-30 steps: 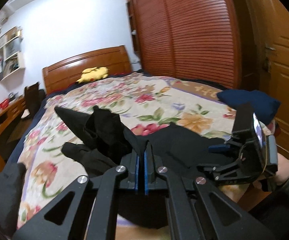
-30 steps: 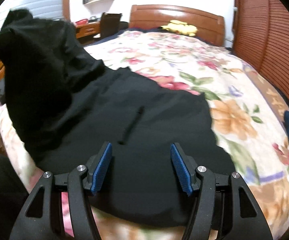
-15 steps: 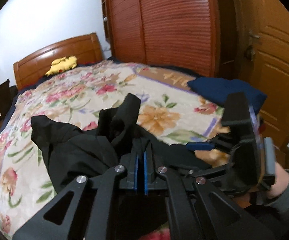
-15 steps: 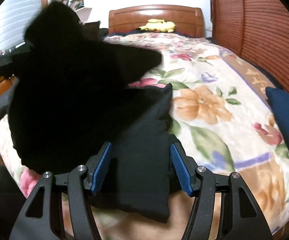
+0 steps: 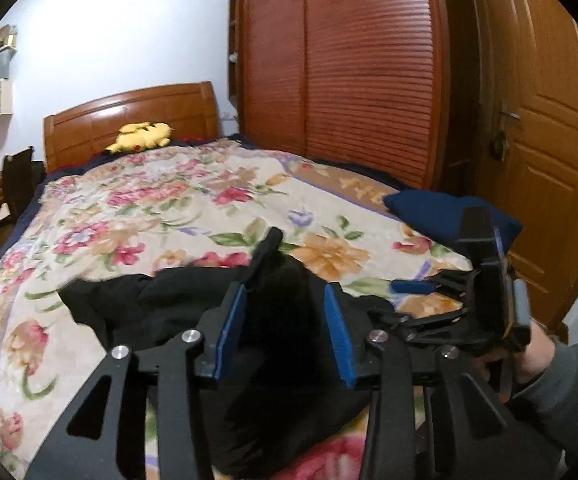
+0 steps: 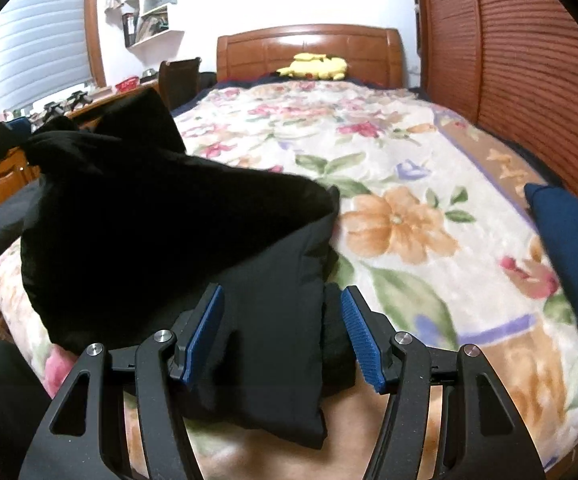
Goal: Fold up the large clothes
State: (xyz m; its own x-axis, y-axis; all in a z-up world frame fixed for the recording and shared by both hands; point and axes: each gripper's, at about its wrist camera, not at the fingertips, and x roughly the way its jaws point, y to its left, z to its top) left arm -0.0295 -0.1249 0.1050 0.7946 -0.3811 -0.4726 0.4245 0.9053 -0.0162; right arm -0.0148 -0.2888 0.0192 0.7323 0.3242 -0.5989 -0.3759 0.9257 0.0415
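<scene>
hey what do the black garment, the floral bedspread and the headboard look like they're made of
Black garment: soft matte fabric, maybe knit; it slumps in thick folds. Floral bedspread: plush fleece-like blanket, with a fuzzy, slightly blurred print. Headboard: varnished wood, orange-brown and glossy with highlights.

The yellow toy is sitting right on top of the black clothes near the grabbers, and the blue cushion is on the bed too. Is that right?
Not quite. The yellow toy lies far off by the headboard, not on the black clothes, as the right wrist view shows. The blue cushion is on the bed.
</scene>
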